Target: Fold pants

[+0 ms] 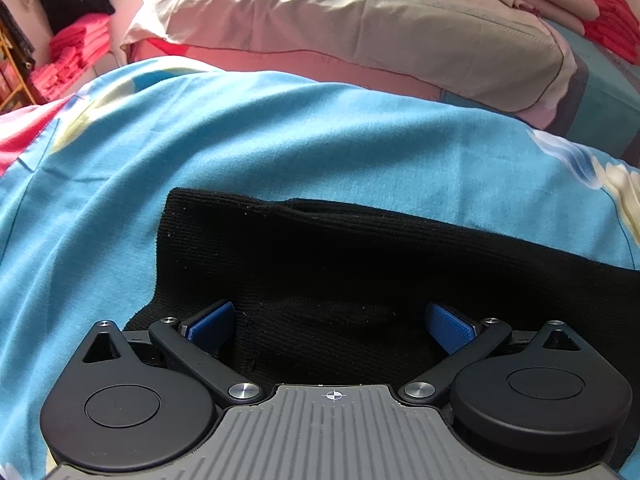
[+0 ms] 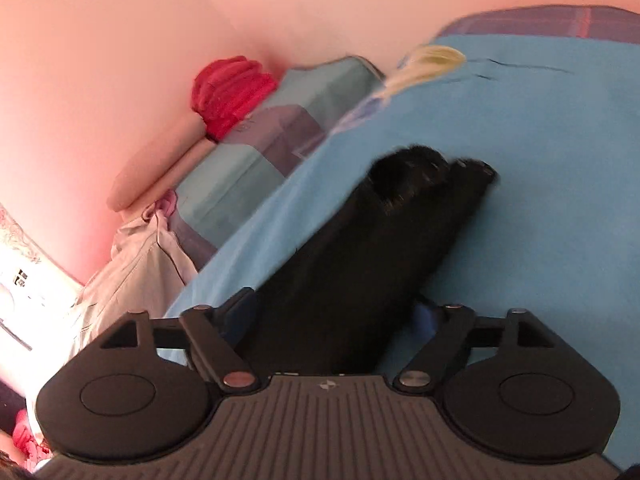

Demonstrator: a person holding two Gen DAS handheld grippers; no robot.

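Ahead of the hand-held gripper: blue bedsheet (image 1: 280, 140), beige pillow (image 1: 360, 28), red folded cloth (image 2: 228, 96) beyond it, against the pink wall (image 2: 120, 60).

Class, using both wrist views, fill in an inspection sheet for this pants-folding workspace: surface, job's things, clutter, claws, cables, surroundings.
Surface: blue bedsheet, lightly wrinkled, with a pale floral print.
Job's things: black pants lying on the sheet; leg ends seen in the right wrist view.
Clutter: beige pillow, red folded cloth, checked blanket.
Claws: left claw open, straddling the pants fabric; right claw open around the pants, view blurred.
Cables: nothing seen.
Surroundings: pink wall; pink folded stacks beside the bed.
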